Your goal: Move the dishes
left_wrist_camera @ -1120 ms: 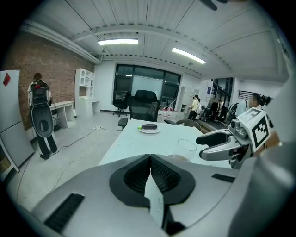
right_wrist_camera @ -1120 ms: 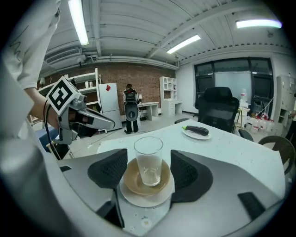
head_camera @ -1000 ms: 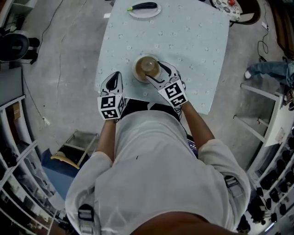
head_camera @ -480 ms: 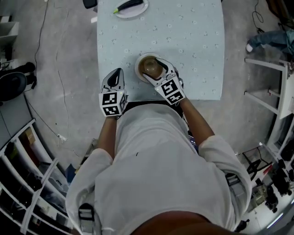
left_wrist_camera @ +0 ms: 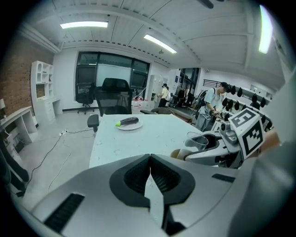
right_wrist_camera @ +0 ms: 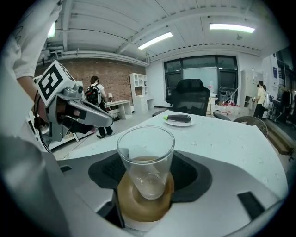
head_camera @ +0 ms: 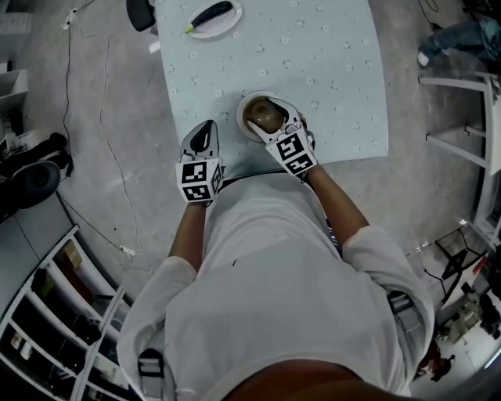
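Note:
A brown bowl (head_camera: 258, 116) with a white outside sits near the table's front edge. A clear empty glass (right_wrist_camera: 145, 152) stands upright inside it. My right gripper (head_camera: 275, 124) is shut on this bowl (right_wrist_camera: 143, 203), its black pads flanking it on both sides. My left gripper (head_camera: 205, 129) hovers at the table's front left edge, shut and empty, its tips meeting (left_wrist_camera: 149, 159). It is a hand's width left of the bowl. A white plate with a dark eggplant (head_camera: 213, 16) lies at the far left of the table.
The pale blue table (head_camera: 329, 63) holds only the bowl and the eggplant plate (right_wrist_camera: 178, 120). A black office chair (left_wrist_camera: 113, 95) stands beyond its far end. Cables run over the grey floor at left (head_camera: 109, 149). White shelving (head_camera: 55, 313) lines the lower left.
The head view has swung, so the table sits turned and higher in frame. Both grippers hold the same stance, the bowl with the glass staying in the right jaws.

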Demonstrator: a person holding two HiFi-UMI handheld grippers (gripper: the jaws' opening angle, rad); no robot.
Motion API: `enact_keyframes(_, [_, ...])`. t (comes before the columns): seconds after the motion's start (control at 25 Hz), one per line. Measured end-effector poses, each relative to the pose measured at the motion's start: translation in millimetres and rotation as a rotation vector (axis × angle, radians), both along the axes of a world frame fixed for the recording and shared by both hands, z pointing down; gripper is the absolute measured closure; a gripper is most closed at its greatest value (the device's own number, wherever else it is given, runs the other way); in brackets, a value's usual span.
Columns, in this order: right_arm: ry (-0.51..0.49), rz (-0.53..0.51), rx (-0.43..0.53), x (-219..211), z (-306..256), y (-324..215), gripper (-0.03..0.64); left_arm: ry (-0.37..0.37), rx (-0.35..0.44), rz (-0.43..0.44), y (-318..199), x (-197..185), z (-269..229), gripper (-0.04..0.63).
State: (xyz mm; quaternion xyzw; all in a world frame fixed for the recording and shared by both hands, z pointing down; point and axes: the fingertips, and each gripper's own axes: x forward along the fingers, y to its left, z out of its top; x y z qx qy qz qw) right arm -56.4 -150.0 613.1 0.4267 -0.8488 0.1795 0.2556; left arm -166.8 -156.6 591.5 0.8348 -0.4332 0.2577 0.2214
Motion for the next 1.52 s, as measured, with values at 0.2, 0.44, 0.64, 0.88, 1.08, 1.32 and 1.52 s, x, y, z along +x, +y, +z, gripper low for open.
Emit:
enact_keyframes(0.2, [0.019, 0.01, 0.022, 0, 5, 1, 0.338, 0.002, 0.008, 0.028, -3, -1, -2, 0.575])
enact_keyframes(0.44, [-0.002, 0.046, -0.013, 8, -10, 4, 0.341, 0.021, 0.022, 0.029, -5, 6, -13, 0.575])
enact_keyframes(0.64, [-0.018, 0.037, 0.032, 15, -42, 2, 0.341, 0.026, 0.036, 0.031, -5, 15, -23, 0.575])
enact_keyframes(0.88, [-0.028, 0.031, 0.102, 41, -85, -5, 0.341, 0.046, 0.064, 0.023, -9, 45, -37, 0.575])
enact_keyframes(1.08, [-0.023, 0.029, 0.141, 68, -109, -7, 0.342, 0.069, 0.091, 0.032, -13, 77, -50, 0.575])
enact_keyframes(1.32, [-0.012, 0.068, 0.158, 104, -120, -8, 0.342, 0.076, 0.113, 0.058, -15, 110, -60, 0.575])
enact_keyframes(1.52, [0.004, 0.079, 0.14, 138, -110, -9, 0.342, 0.065, 0.102, 0.066, -9, 138, -59, 0.575])
